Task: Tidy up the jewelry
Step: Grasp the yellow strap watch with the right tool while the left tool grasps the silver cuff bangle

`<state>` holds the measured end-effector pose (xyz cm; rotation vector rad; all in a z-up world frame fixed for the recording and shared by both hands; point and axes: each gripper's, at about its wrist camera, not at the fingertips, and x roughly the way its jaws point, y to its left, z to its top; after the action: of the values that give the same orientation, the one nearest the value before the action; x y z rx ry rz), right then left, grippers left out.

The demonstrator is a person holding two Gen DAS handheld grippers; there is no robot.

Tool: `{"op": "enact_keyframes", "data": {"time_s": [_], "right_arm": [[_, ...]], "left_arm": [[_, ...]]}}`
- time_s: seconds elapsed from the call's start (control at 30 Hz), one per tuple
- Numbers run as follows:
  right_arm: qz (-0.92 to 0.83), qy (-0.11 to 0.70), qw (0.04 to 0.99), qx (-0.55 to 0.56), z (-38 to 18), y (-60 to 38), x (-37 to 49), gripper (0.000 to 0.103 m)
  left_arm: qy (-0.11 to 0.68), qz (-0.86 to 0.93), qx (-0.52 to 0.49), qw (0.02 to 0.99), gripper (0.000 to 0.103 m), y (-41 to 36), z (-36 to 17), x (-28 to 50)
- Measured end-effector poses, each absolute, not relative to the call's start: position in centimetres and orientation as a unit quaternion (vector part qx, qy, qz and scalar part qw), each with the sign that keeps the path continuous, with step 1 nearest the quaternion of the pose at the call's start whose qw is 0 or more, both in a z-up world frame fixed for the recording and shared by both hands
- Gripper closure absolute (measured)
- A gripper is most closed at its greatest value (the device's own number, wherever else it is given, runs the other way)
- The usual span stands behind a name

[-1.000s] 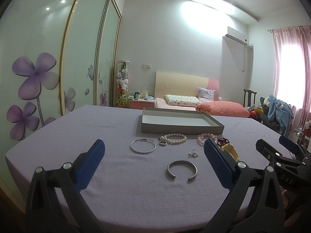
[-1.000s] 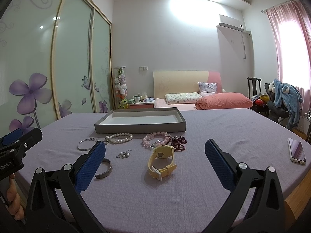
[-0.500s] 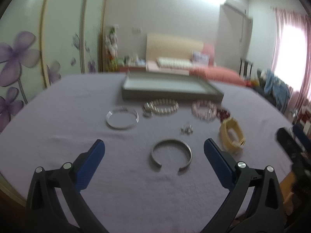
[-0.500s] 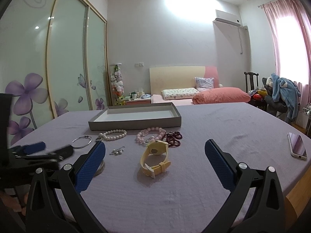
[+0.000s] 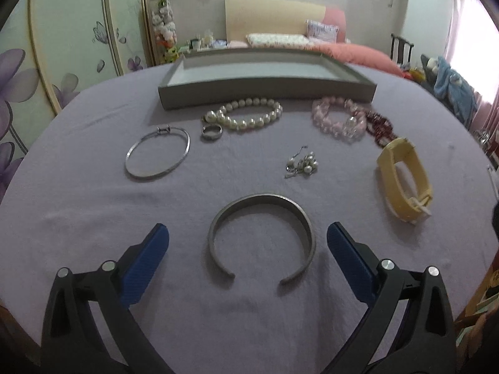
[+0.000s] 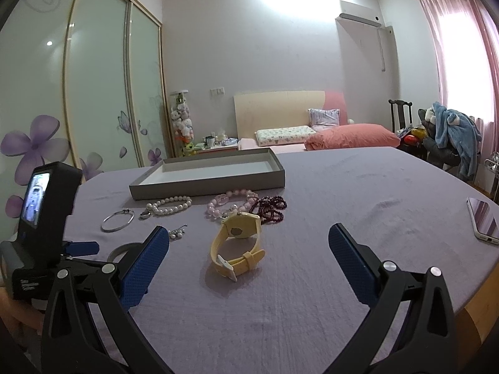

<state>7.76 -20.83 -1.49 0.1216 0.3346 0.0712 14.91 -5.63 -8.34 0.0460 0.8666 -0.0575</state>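
A wide silver cuff bracelet [image 5: 262,199] lies on the purple cloth between the blue pads of my left gripper [image 5: 248,233]. Its jaws are closing, and the pads stand clear of the cuff on both sides. Beyond lie a thin silver bangle [image 5: 187,148], a ring [image 5: 212,131], a pearl bracelet [image 5: 249,123], pearl earrings [image 5: 304,165], a pink bead bracelet [image 5: 324,121], dark red beads [image 5: 380,124] and a yellow watch [image 5: 388,184]. The grey tray [image 5: 265,88] stands behind them, with nothing in it. My right gripper [image 6: 248,233] hangs open just short of the yellow watch [image 6: 240,227].
A phone [image 6: 483,221] lies near the table's right edge. The left gripper's camera housing [image 6: 40,212] rises at the left of the right wrist view. A bed, a chair with clothes and sliding wardrobe doors stand beyond the round table.
The left gripper has tilted down and moved forward, so the silver cuff now sits between its pads. The right gripper has barely shifted.
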Motion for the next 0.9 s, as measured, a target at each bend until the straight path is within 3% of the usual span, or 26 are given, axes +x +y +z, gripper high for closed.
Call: {"op": "enact_keyframes", "data": {"time_s": [0.17,0.23,0.73,0.9], "right_arm": [[0.034,0.178,0.981,0.063,-1.8,-20.9,8.5,0.002],[0.035,0.184,0.98,0.061,-1.9,-20.7,8.9,0.002],[0.027,0.32,0.947,0.03,-2.5,-18.7,15.5,0.003],[0.016,0.357,0.934,0.008,-2.9,-17.9,17.5,0.013]], "left_arm": [[0.423,-0.033,0.026,0.905,0.025,-5.8,-8.3,15.7],[0.42,-0.038,0.026,0.906,0.038,-5.9,-8.1,15.8],[0.399,-0.024,-0.054,0.915,0.038,-0.6,-6.4,16.8],[0.391,-0.007,-0.067,0.918,0.038,1.5,-6.0,17.1]]}}
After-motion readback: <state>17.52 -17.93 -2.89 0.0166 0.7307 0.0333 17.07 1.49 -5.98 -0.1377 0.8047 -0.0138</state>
